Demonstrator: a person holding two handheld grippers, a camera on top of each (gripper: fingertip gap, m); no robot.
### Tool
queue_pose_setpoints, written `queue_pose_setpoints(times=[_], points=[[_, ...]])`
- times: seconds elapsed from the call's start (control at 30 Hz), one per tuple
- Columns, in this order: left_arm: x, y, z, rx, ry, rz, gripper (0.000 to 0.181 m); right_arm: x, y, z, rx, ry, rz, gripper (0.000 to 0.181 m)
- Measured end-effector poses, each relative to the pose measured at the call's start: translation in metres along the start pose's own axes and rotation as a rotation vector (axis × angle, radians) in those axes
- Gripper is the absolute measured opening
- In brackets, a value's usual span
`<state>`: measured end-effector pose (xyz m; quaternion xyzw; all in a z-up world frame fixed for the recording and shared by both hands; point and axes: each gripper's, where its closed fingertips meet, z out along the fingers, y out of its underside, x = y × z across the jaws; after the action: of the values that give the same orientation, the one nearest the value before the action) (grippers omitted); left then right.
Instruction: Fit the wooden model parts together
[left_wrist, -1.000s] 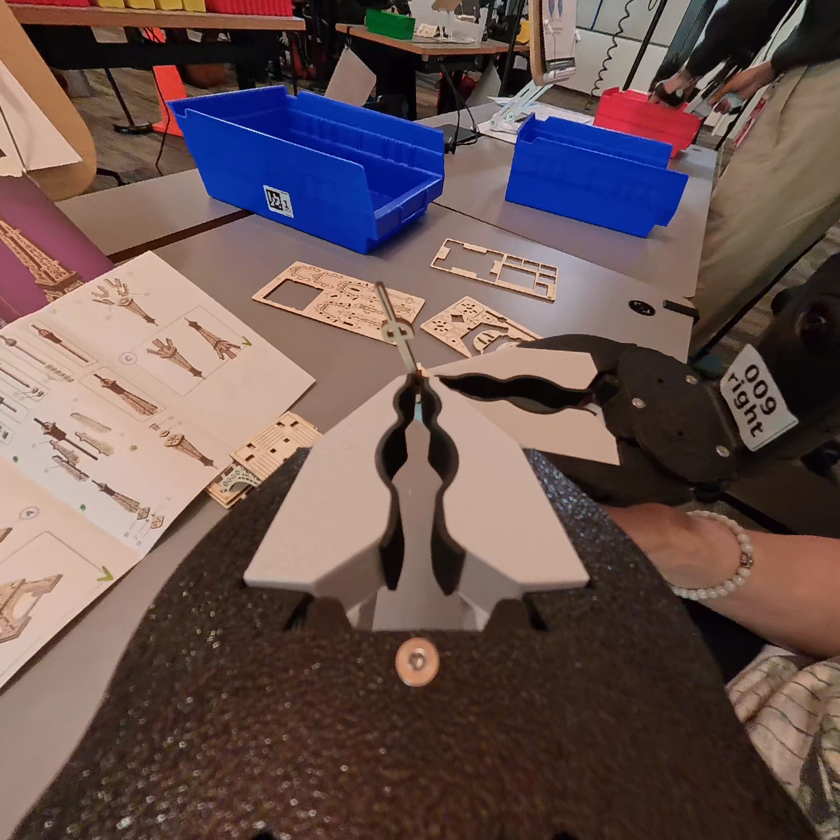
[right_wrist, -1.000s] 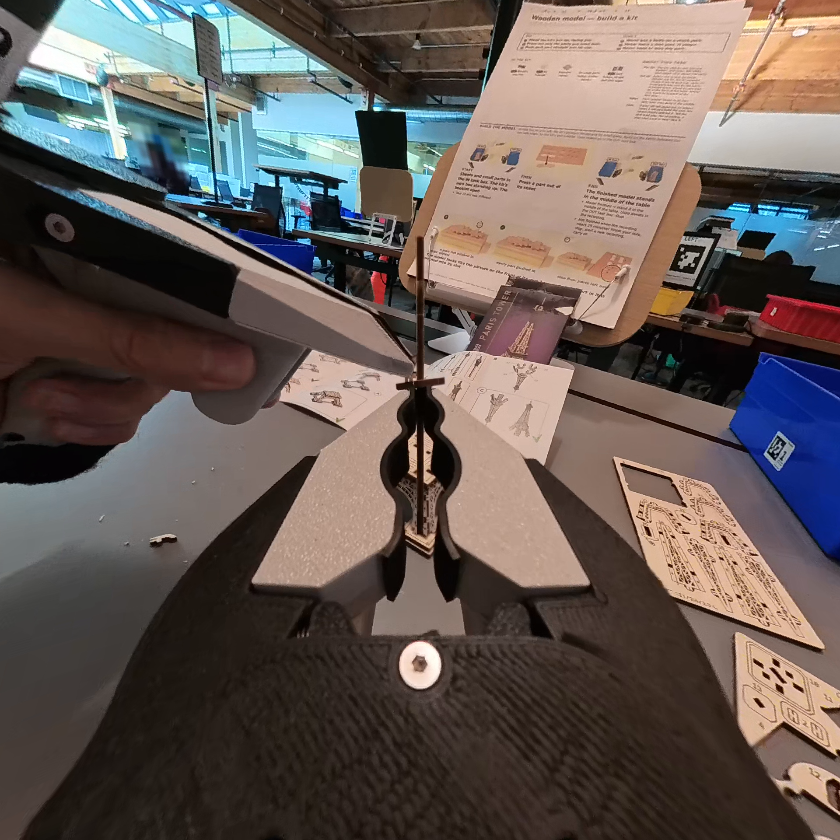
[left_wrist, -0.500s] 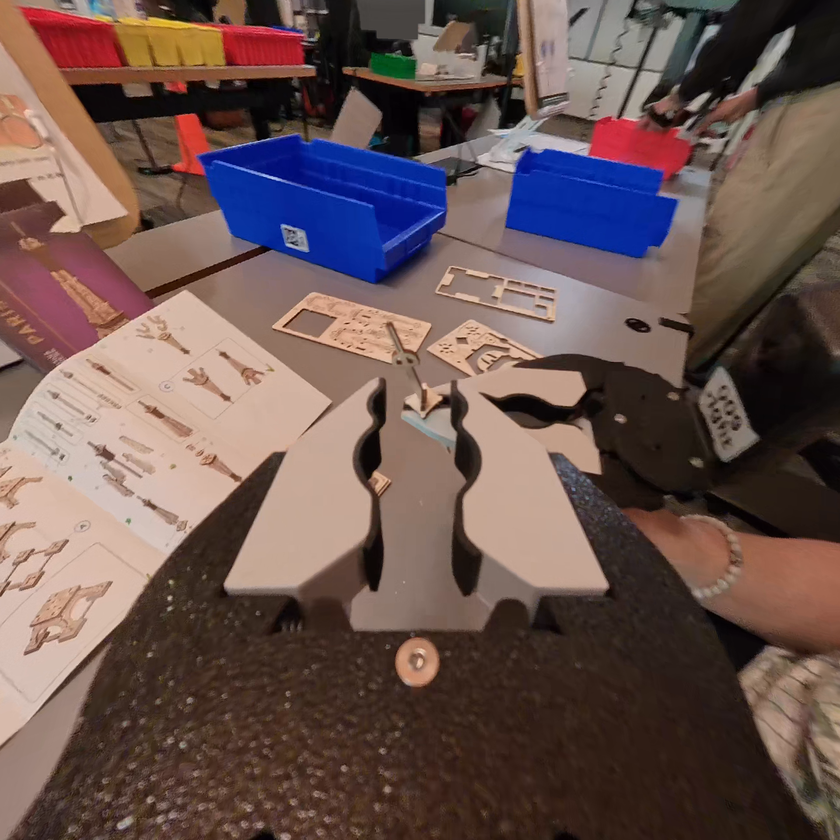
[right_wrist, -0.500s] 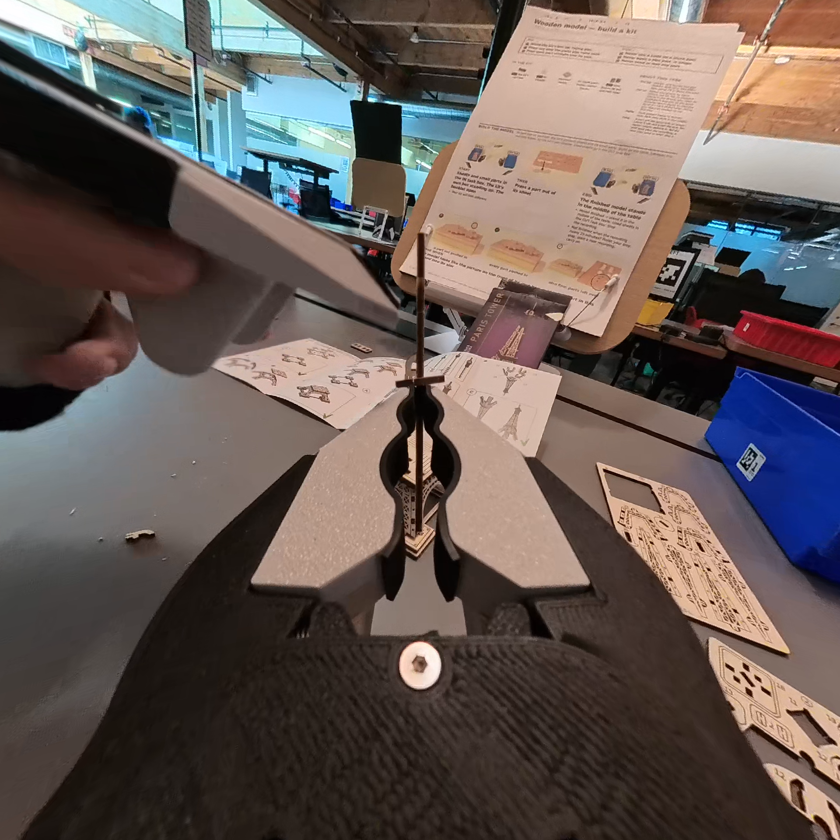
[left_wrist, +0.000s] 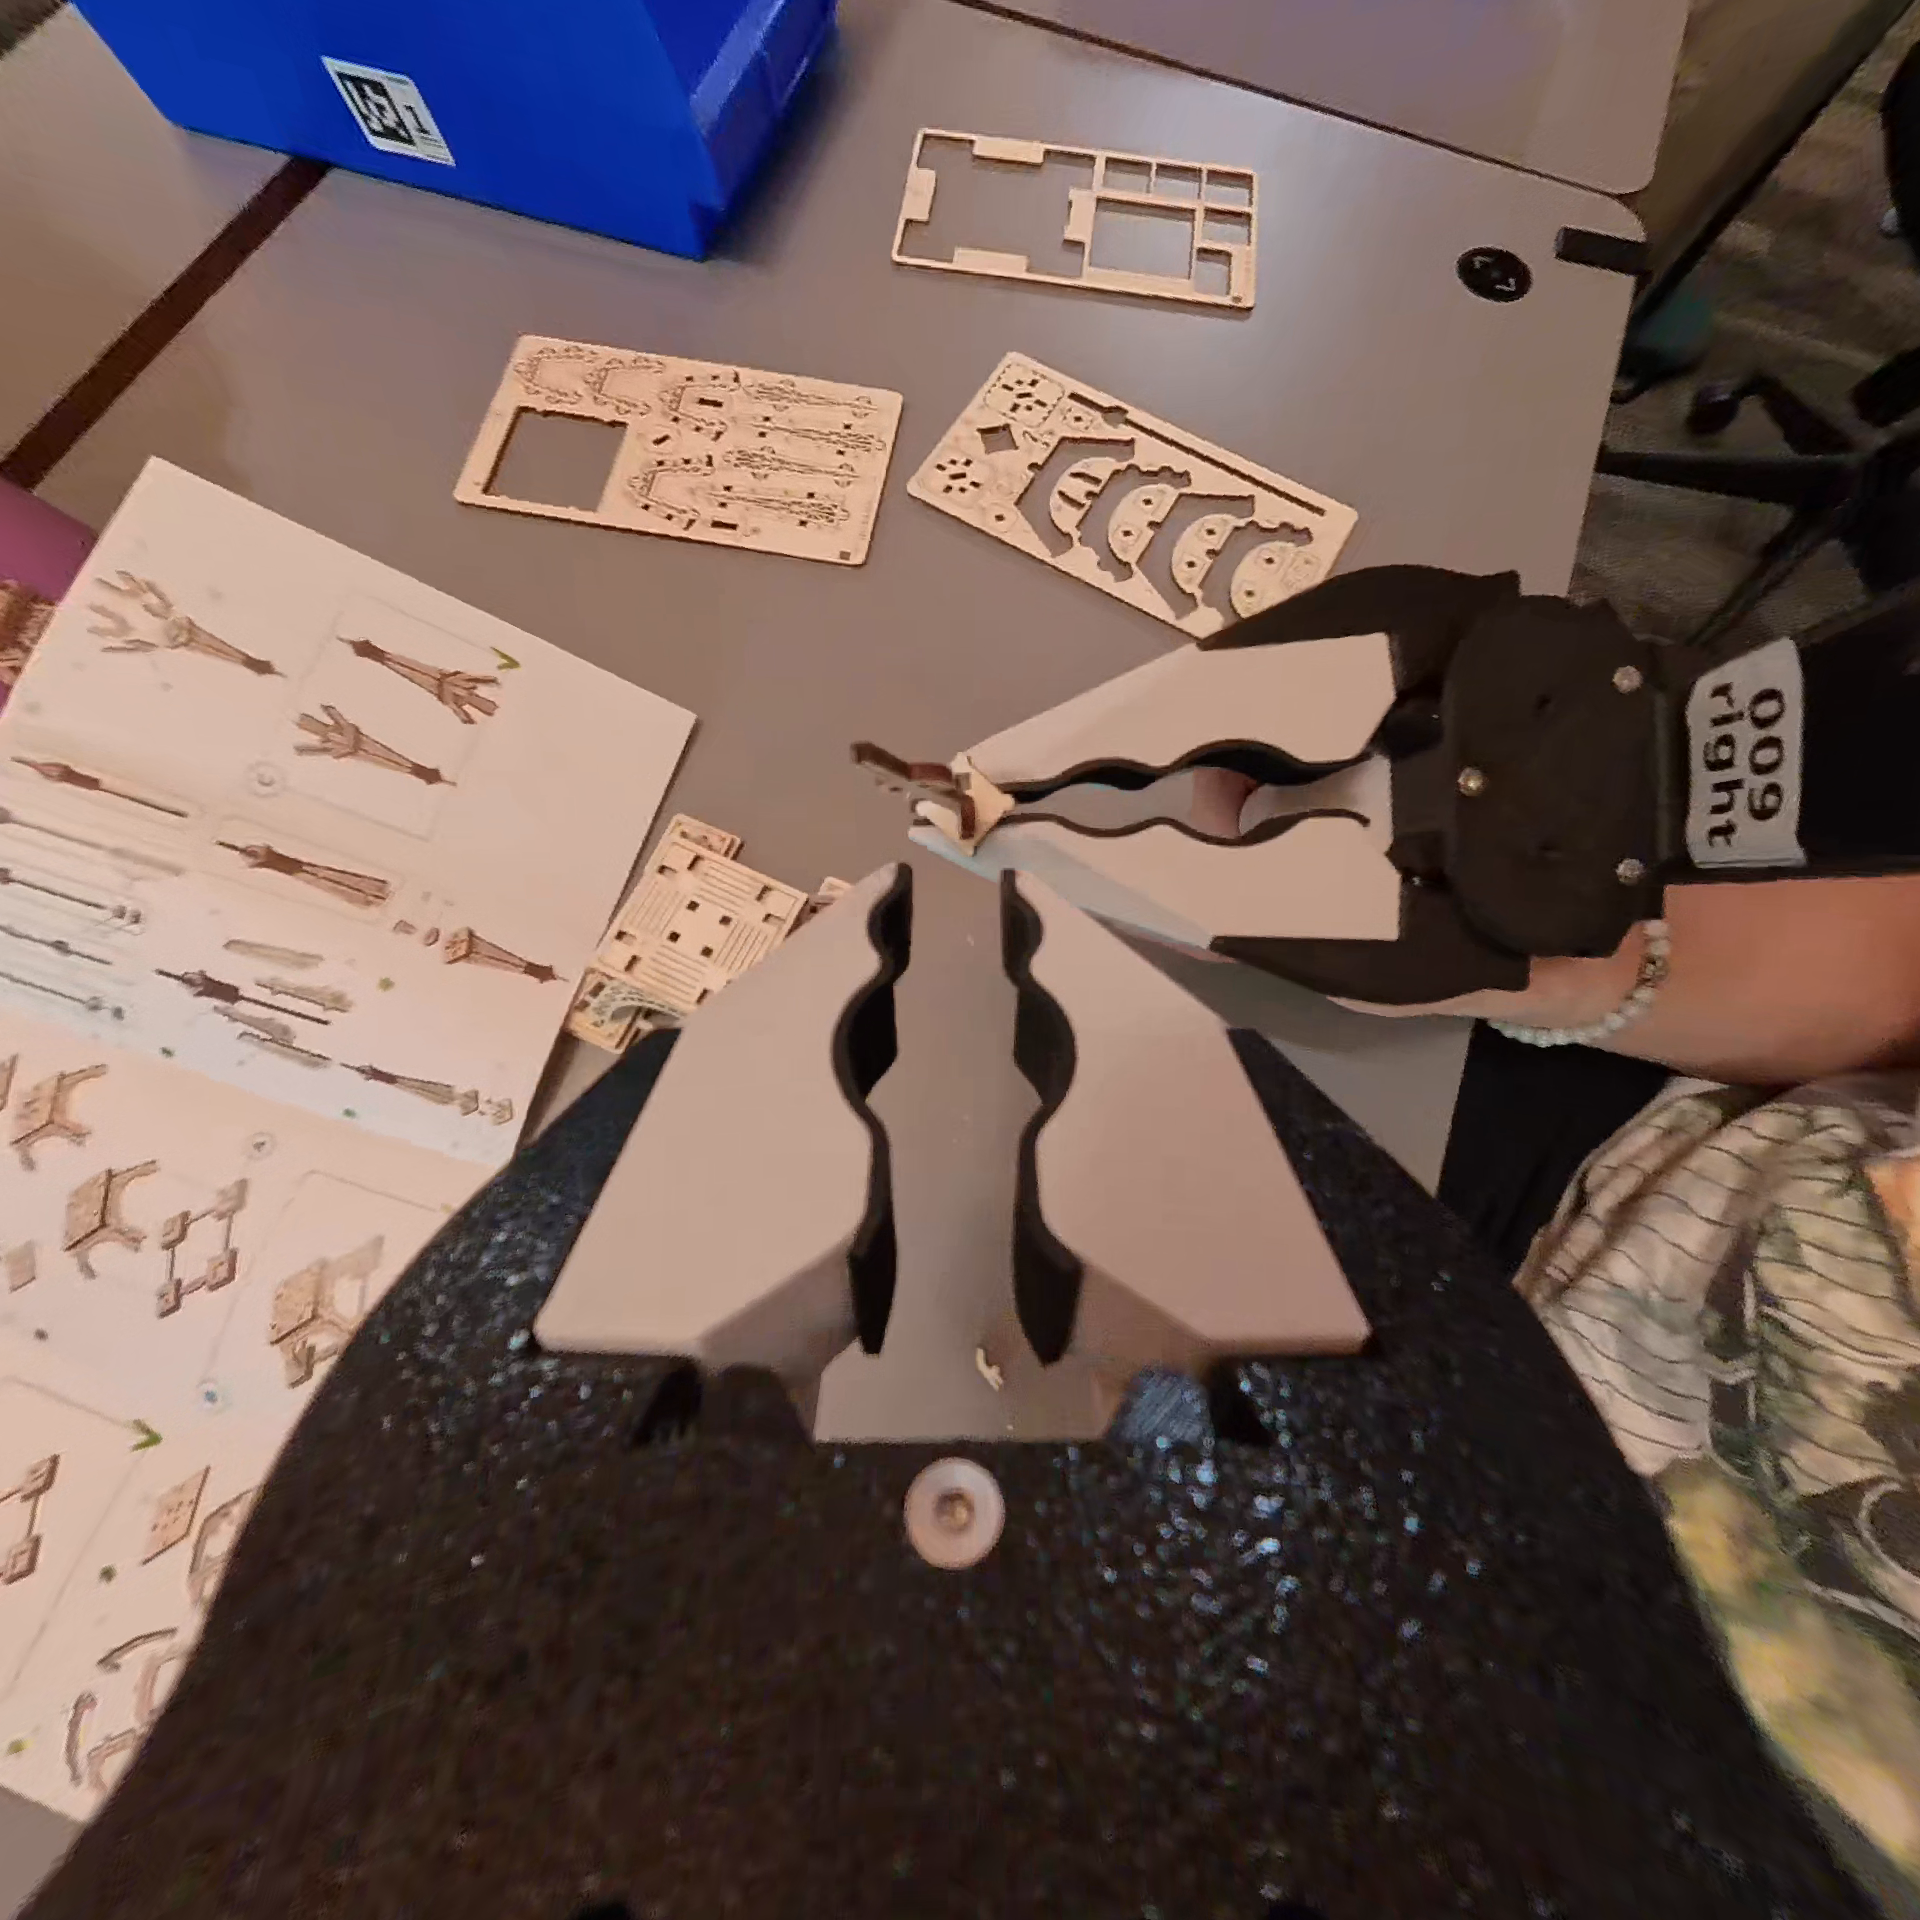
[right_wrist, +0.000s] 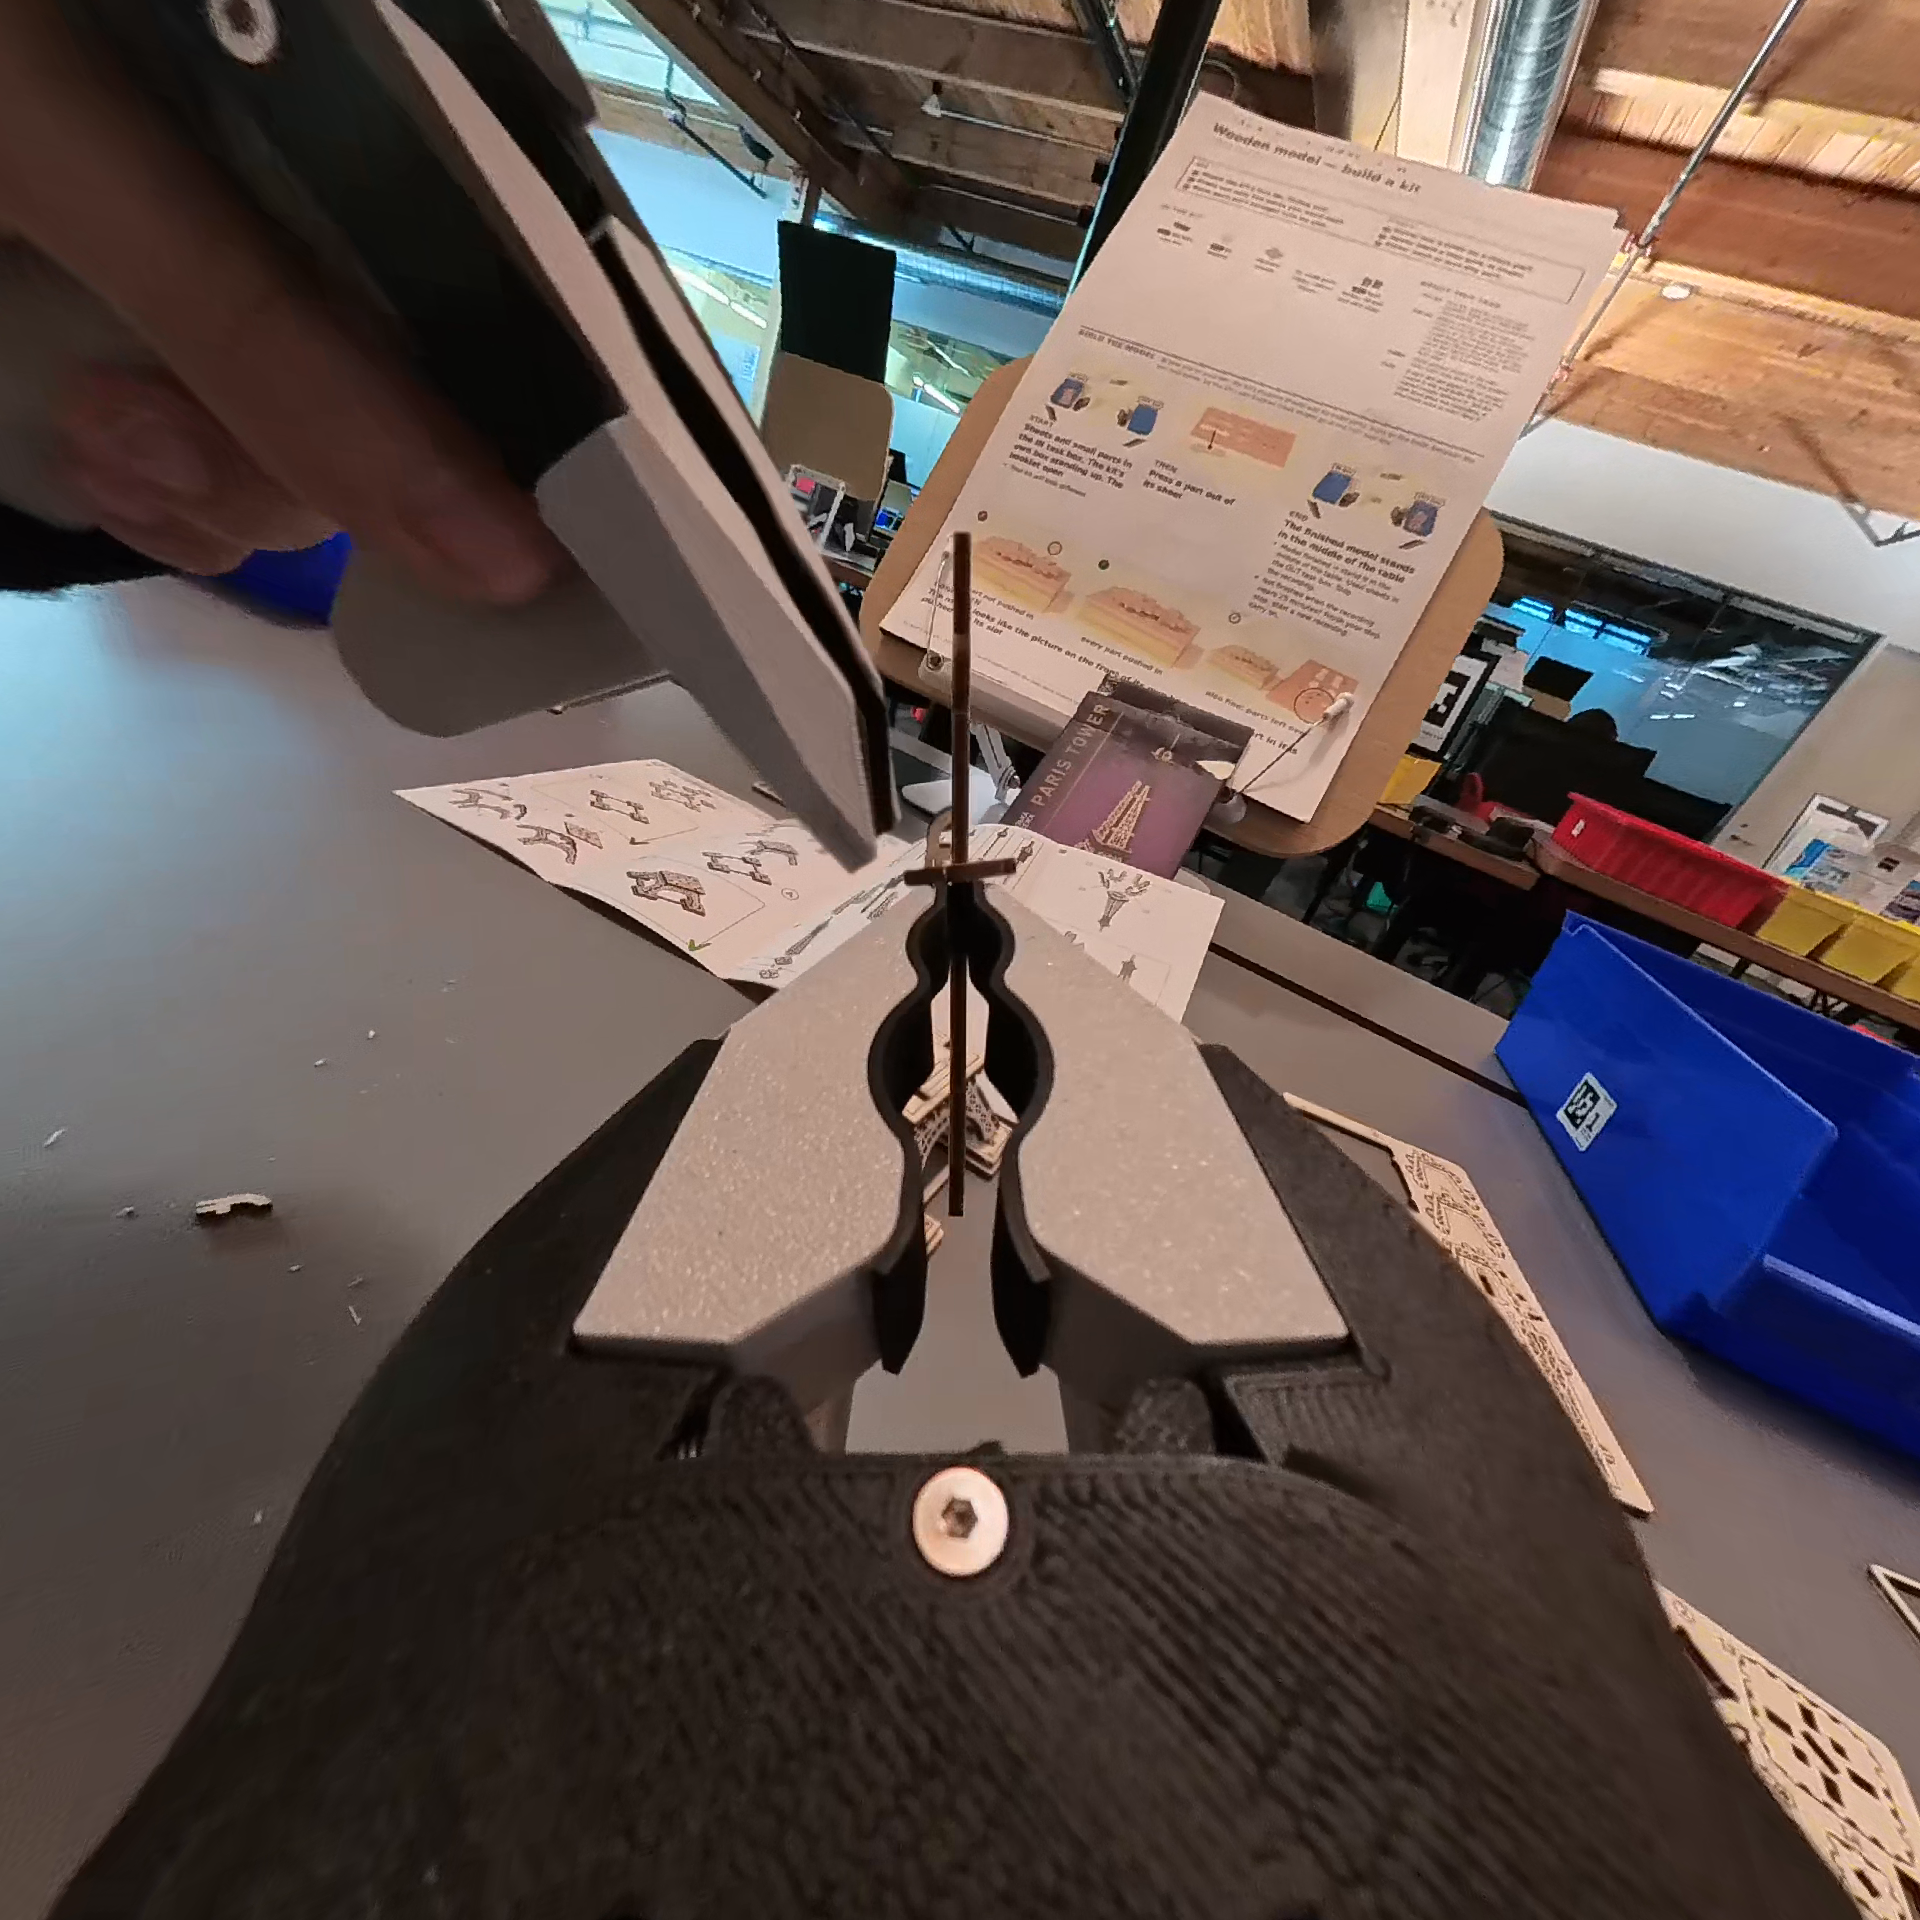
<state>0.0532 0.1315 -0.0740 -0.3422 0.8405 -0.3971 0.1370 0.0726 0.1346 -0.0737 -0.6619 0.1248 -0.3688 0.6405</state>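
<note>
Grey tabletop (left_wrist: 790, 644) carries three wooden part sheets (left_wrist: 681, 449), an instruction sheet (left_wrist: 260, 831), a blue bin (left_wrist: 582, 94) and a small tower base (right_wrist: 961, 1127). Over it, the right gripper (right_wrist: 958, 904) is clenched on a thin wooden spire (right_wrist: 959, 727) with a short crossbar. In the right wrist view the spire's long axis stands upright, its tip pointing up; in the left wrist view it (left_wrist: 904, 774) pokes out leftward from the closed fingers (left_wrist: 1174, 717). Just beside it, the left gripper (left_wrist: 956, 883) is released, its fingers parted around nothing.
</note>
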Motion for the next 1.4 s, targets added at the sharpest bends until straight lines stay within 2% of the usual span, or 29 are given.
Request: queue_pose_setpoints(times=[0.07, 0.33, 0.47, 0.7, 0.97, 1.4], points=[[-0.004, -0.003, 0.000, -0.001, -0.027, 0.008, 0.009, 0.000, 0.000, 0.000, -0.003, 0.000, -0.008, 0.000], [0.000, -0.005, 0.003, -0.002, 0.014, -0.034, 0.008, -0.002, 0.000, 0.000, -0.004, -0.004, -0.019, 0.000], [0.002, -0.007, 0.004, -0.005, 0.025, -0.043, 0.000, -0.002, 0.001, 0.000, -0.010, -0.003, -0.023, 0.000], [0.003, -0.004, 0.004, -0.082, 0.022, -0.003, 0.000, -0.003, 0.002, -0.002, -0.026, -0.012, -0.009, 0.000], [0.000, 0.003, 0.011, -0.160, 0.056, -0.046, 0.000, -0.006, 0.011, -0.001, -0.081, -0.025, 0.005, 0.000], [-0.004, 0.008, 0.019, -0.215, 0.033, -0.044, 0.000, -0.006, 0.020, -0.001, -0.135, -0.031, 0.016, 0.000]])
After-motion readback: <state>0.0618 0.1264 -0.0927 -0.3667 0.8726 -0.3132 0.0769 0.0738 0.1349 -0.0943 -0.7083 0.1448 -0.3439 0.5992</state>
